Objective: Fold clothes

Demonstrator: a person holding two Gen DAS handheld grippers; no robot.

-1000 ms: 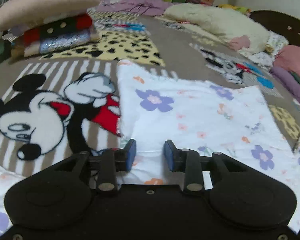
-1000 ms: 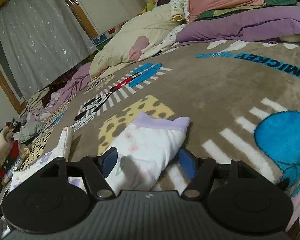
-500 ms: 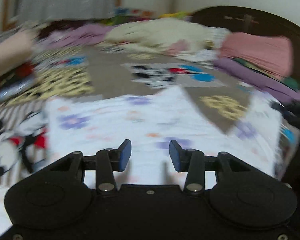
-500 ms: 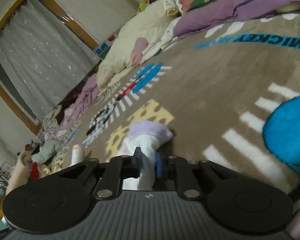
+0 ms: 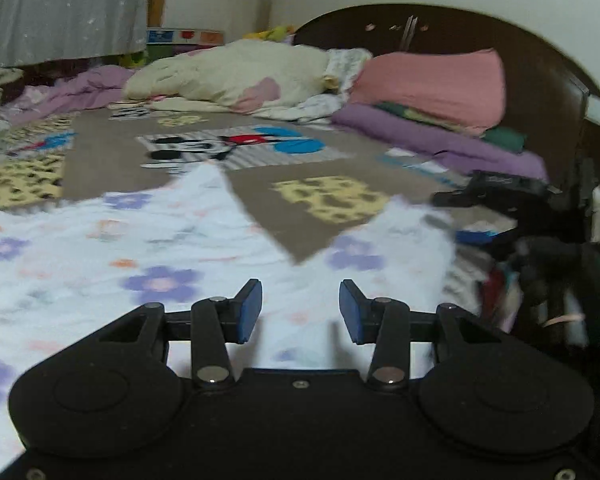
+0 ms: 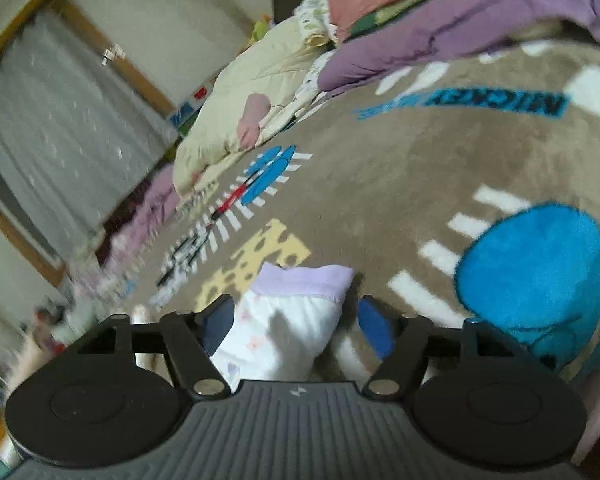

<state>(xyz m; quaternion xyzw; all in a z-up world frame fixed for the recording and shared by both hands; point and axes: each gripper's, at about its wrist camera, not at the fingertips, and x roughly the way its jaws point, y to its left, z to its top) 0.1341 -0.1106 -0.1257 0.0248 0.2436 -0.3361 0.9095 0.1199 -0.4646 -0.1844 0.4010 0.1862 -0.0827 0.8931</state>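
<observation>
Left hand-held gripper (image 5: 300,310): fingers spread, nothing between the blue pads (image 5: 249,311). It sits at the lower centre of the left wrist view, above the floral garment (image 5: 140,256).

Floral garment: white fabric with purple and orange flowers, spread across the lower left and centre of the left wrist view on the cartoon-print blanket (image 5: 112,152). A V-shaped gap in its far edge exposes the blanket at mid-frame. The picture is blurred.

Right hand-held gripper (image 6: 296,326): fingers spread at the lower centre of the right wrist view. The garment cuff (image 6: 304,280), white with a lilac band, lies between the fingers. The right blue pad (image 6: 374,330) stands apart from the fabric; whether the left pad touches it cannot be told.

In the left wrist view the right hand-held gripper appears as a dark shape at the right edge, at the garment's right end.

Background: cream bedding (image 5: 236,72) at upper centre, a pink pillow (image 5: 432,84) on purple bedding (image 5: 440,140) at upper right, a dark headboard (image 5: 440,28) behind, and a grey curtain (image 5: 60,12) at upper left.
</observation>
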